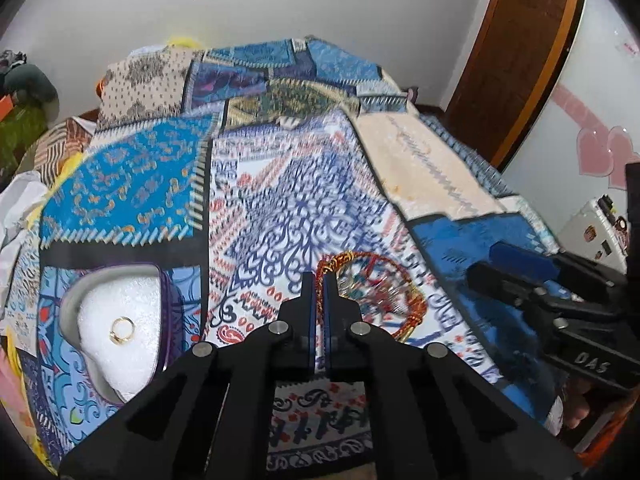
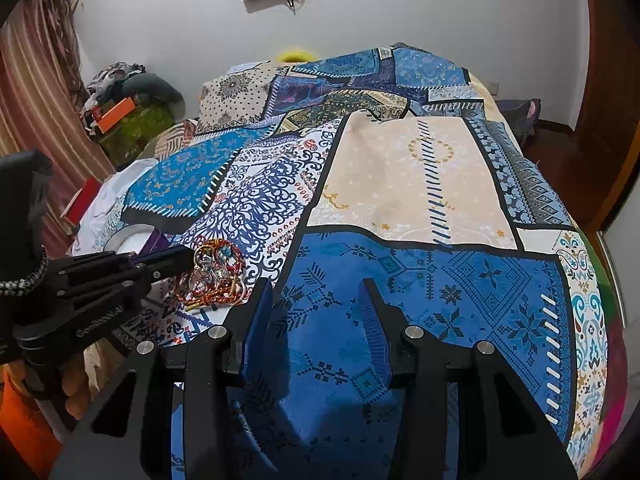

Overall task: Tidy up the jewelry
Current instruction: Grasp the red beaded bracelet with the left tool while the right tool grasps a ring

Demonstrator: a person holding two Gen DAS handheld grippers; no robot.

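— Bangles [image 1: 370, 294], a tangle of red and gold ones, lie on the patchwork bedspread [image 1: 280, 184] of the bed. Where is the left claw [image 1: 319, 280]?

— Right at that pile. Its blue-padded fingers [image 1: 307, 312] are drawn almost together, with a red-gold bangle rim running through the thin slot between them, so it looks pinched on a bangle. From the right wrist view the same claw [image 2: 188, 258] reaches in from the left with its tip at the pile's [image 2: 214, 276] edge.

— And the right claw [image 2: 316, 300]?

— Spread wide, nothing between its fingers, hanging over the blue cross-stitch patch just right of the bangles. In the left wrist view it [image 1: 486, 260] shows to the right, apart from the pile.

— Anything else?

— A heart-shaped jewelry box [image 1: 116, 328] sits open to the left of the bangles, white lining up, with a gold ring [image 1: 123, 330] resting on the lining.
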